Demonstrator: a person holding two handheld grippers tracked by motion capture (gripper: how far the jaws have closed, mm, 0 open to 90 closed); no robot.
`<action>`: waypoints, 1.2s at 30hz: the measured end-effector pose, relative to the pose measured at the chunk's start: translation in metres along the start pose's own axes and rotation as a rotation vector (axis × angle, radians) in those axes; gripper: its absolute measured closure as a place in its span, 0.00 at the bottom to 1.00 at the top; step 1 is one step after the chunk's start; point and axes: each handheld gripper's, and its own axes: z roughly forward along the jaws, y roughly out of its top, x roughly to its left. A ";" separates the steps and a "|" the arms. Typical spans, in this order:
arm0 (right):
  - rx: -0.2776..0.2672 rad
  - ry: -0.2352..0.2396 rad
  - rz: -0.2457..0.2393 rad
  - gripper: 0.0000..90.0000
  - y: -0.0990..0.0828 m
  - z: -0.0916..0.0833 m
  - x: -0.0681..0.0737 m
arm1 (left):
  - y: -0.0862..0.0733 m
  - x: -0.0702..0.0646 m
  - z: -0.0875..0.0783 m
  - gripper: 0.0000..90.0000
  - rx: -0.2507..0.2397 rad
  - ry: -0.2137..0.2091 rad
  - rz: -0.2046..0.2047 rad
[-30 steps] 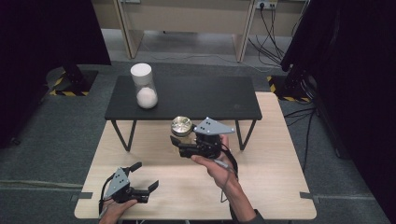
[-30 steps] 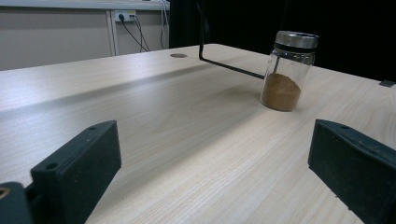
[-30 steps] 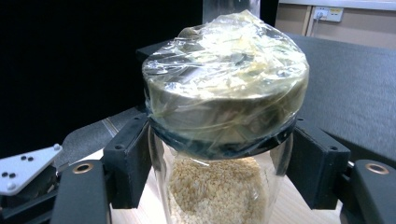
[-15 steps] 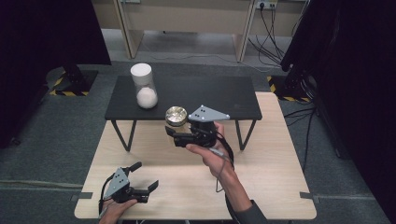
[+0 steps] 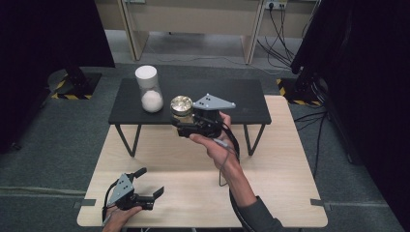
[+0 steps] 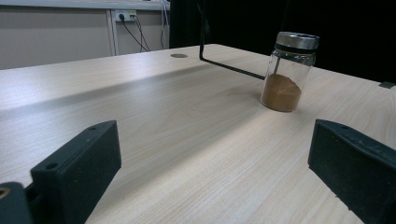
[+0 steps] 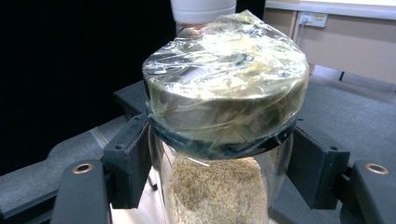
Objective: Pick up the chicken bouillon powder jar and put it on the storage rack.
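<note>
1. The right claw (image 5: 183, 124) is closed on a glass jar (image 5: 182, 107), its two black jaws pressing the glass just under the lid, as the right gripper view shows.
2. The jar (image 7: 219, 140) holds pale grains in its lower part, and its gold-coloured metal lid is wrapped in clear film.
3. In the high view the jar is held upright in the air over the near edge of the low black bench (image 5: 241, 96), at about 12 o'clock from the right hand (image 5: 212, 140).
4. The left claw (image 5: 147, 186) is open and holds nothing; its jaws stand wide apart above the light wooden bench (image 5: 270, 183), at about 7 o'clock from the jar.
5. In the left gripper view a second glass jar (image 6: 288, 70), with brown powder and a silver lid, stands upright on the wooden bench, at about 1 o'clock ahead of the left claw and well apart from it.
6. A tall clear container (image 5: 149, 89) with a white cap and white contents stands on the black bench, at about 10 o'clock from the held jar and near it.
</note>
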 end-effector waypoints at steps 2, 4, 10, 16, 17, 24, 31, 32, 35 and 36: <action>-0.001 -0.015 -0.005 0.34 0.004 0.003 -0.001 | 0.000 0.000 0.000 0.02 0.001 0.000 0.003; -0.003 -0.028 -0.001 0.34 0.007 0.006 -0.003 | 0.000 0.000 0.000 0.02 -0.001 0.001 0.000; -0.007 -0.055 0.009 0.34 0.013 0.016 -0.008 | 0.000 0.000 0.000 0.02 -0.003 0.001 -0.004; -0.014 -0.074 0.023 0.34 0.015 0.026 -0.013 | 0.000 0.000 0.000 0.02 -0.003 0.001 -0.002; -0.014 -0.078 0.023 0.34 0.015 0.027 -0.014 | 0.000 0.000 0.000 0.02 -0.002 0.001 -0.002; -0.018 -0.106 0.028 0.34 0.018 0.038 -0.018 | 0.000 0.000 0.000 0.02 -0.001 -0.002 0.001; -0.025 -0.134 0.027 0.34 0.020 0.048 -0.021 | 0.000 0.000 0.000 0.02 -0.002 -0.004 0.001; -0.025 -0.136 0.027 0.34 0.020 0.049 -0.022 | 0.000 0.000 0.000 0.02 -0.002 -0.004 0.002; -0.025 -0.146 0.026 0.34 0.020 0.052 -0.023 | 0.000 0.000 0.000 0.02 -0.003 -0.006 0.000; -0.026 -0.148 0.028 0.34 0.021 0.053 -0.023 | 0.000 0.000 0.000 0.02 -0.003 -0.006 0.000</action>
